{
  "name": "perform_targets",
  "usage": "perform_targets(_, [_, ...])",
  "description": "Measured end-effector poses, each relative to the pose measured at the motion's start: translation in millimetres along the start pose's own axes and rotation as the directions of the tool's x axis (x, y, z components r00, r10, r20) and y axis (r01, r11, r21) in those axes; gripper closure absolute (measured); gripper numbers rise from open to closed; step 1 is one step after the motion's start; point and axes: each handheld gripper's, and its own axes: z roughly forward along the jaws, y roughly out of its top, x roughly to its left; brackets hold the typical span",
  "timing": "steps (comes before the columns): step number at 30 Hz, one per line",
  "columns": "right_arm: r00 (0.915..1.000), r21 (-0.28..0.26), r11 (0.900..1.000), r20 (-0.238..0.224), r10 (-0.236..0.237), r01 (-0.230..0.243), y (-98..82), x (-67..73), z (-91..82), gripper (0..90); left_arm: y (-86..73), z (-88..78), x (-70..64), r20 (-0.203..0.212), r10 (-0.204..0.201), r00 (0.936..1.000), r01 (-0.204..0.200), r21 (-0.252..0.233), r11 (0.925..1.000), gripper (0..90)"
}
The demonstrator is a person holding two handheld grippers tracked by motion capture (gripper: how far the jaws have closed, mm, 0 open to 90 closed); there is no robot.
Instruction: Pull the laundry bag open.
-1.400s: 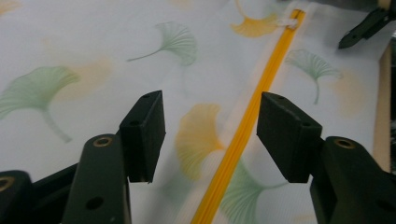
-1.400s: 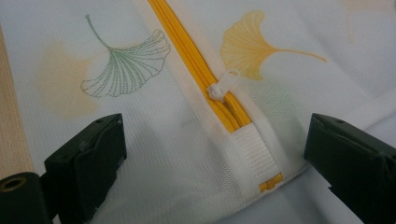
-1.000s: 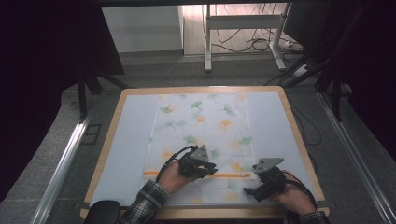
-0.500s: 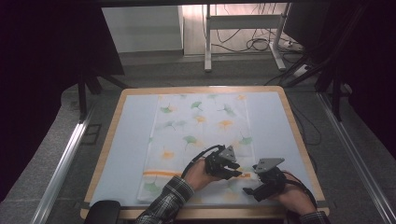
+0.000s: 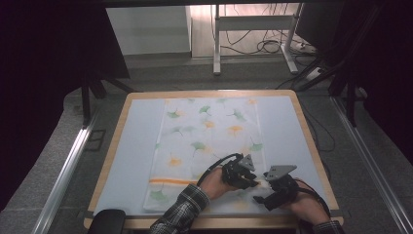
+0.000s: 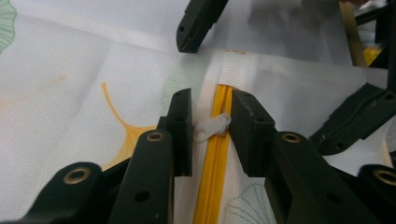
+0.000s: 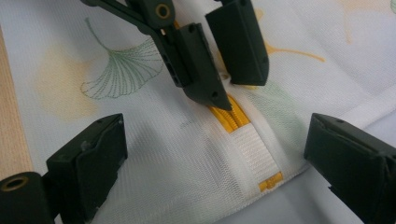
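A white cloth (image 5: 209, 131) printed with ginkgo leaves lies flat on the table, with a yellow zipper (image 5: 170, 182) running across its near end. My left gripper (image 5: 253, 180) sits at the zipper's right end. In the left gripper view, the left gripper (image 6: 211, 126) is shut on the white zipper pull (image 6: 212, 128), which bridges the narrow gap between its jaws. My right gripper (image 7: 217, 135) stands wide open, one jaw on each side of the zipper's white end tape (image 7: 254, 154). The left gripper (image 7: 233, 86) faces it close by.
The cloth rests on a pale blue mat (image 5: 134, 146) framed by a wooden rim (image 5: 113, 146). The rim's near right edge (image 7: 14, 121) is close to the right gripper. Dark floor, a metal rail (image 5: 68, 165) and table legs surround the board.
My left gripper has slid to the right along the zipper, ending close to the right gripper. The right gripper has stayed in place.
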Motion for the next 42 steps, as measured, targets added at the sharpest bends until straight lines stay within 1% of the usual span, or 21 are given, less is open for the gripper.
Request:
perform_targets(3, [1.0,0.0,1.0,0.0,0.001,-0.001,0.0,0.0,0.0,5.9,-1.3,-3.9,-0.8,0.001,0.005,1.0,-0.005,0.001,1.0,74.4])
perform_targets(4, [1.0,0.0,1.0,0.002,0.001,-0.001,0.0,0.1,0.0,5.9,-2.2,-4.0,-1.8,0.004,-0.014,0.9999,0.014,-0.011,0.9998,74.9])
perform_targets(5, [1.0,0.0,1.0,0.001,0.001,-0.001,0.0,0.1,0.0,5.9,-3.5,-5.2,-1.4,0.01,-0.015,0.9998,0.015,-0.013,0.9998,75.5])
perform_targets(7, [1.0,0.0,1.0,0.001,0.001,-0.001,0.0,0.0,0.1,5.9,-4.6,-7.6,-0.4,0.006,-0.01,0.9999,0.01,-0.014,0.9999,80.5])
perform_targets(10, [1.0,0.0,1.0,0.002,0.001,-0.001,0.1,0.2,0.1,5.9,-4.8,-9.8,0.7,0.018,-0.01,0.9998,0.01,-0.012,0.9999,83.9])
perform_targets(13, [1.0,0.0,1.0,0.003,0.002,-0.002,0.0,0.2,0.1,5.9,-3.6,-11.2,-0.8,0.026,0.0,0.9997,0.001,-0.014,0.9999,84.4])
perform_targets(15, [1.0,-0.001,1.0,0.002,0.002,-0.002,0.0,0.1,0.1,5.9,-2.7,-11.5,-2.5,0.032,0.012,0.9994,-0.012,-0.006,0.9999,84.6])
perform_targets(17, [1.0,-0.001,1.0,0.002,0.003,-0.003,0.0,0.2,0.1,5.9,-2.0,-10.8,-3.9,0.03,0.014,0.9995,-0.014,-0.001,0.9999,84.4])
perform_targets(19, [1.0,-0.001,1.0,0.003,0.003,-0.003,0.0,0.3,0.1,5.9,-1.0,-8.5,-4.7,0.036,0.022,0.9991,-0.022,0.019,0.9996,84.0])
perform_targets(21, [1.0,-0.002,1.0,0.003,0.002,-0.002,0.0,0.1,0.2,5.9,-0.8,-6.0,-5.7,0.029,0.034,0.999,-0.035,0.032,0.9989,83.5])
perform_targets(24, [1.0,-0.002,1.0,0.004,0.002,-0.002,0.0,0.1,0.2,5.9,-1.6,-5.3,-5.1,0.024,0.025,0.9994,-0.026,0.024,0.9994,86.8])
perform_targets(25, [1.0,-0.002,1.0,0.004,0.002,-0.002,0.0,0.2,0.3,5.9,-2.0,-5.0,-4.6,0.03,0.018,0.9994,-0.019,0.022,0.9996,87.6])
perform_targets(27, [1.0,-0.002,1.0,0.004,0.003,-0.003,0.0,0.3,0.3,5.9,-2.8,-4.8,-4.9,0.025,0.02,0.9995,-0.021,0.022,0.9995,89.6])
perform_targets(30, [0.9999,0.0,1.0,0.008,0.009,-0.009,0.4,0.7,0.3,6.8,-3.6,-6.0,-3.9,0.015,-0.008,0.9999,0.008,0.014,0.9999,90.0])
perform_targets(31, [0.9998,0.001,1.0,0.013,0.013,-0.013,0.6,0.7,0.1,7.5,-3.9,-6.2,-3.2,0.023,-0.024,0.9994,0.024,0.014,0.9996,90.0])
perform_targets(35, [0.9996,0.003,1.0,0.017,0.022,-0.022,0.7,0.7,-0.4,9.6,-5.2,-8.1,0.0,0.041,-0.052,0.9978,0.051,0.013,0.9986,90.0])
perform_targets(39, [0.9995,0.003,1.0,0.022,0.023,-0.023,0.7,0.3,-0.8,11.3,-8.6,-12.4,2.0,0.049,-0.054,0.9973,0.053,0.018,0.9984,90.0])
perform_targets(42, [0.9994,0.001,1.0,0.025,0.024,-0.024,0.6,-0.4,-1.3,13.4,-10.0,-14.3,2.2,0.044,-0.057,0.9974,0.056,0.023,0.9982,90.0])
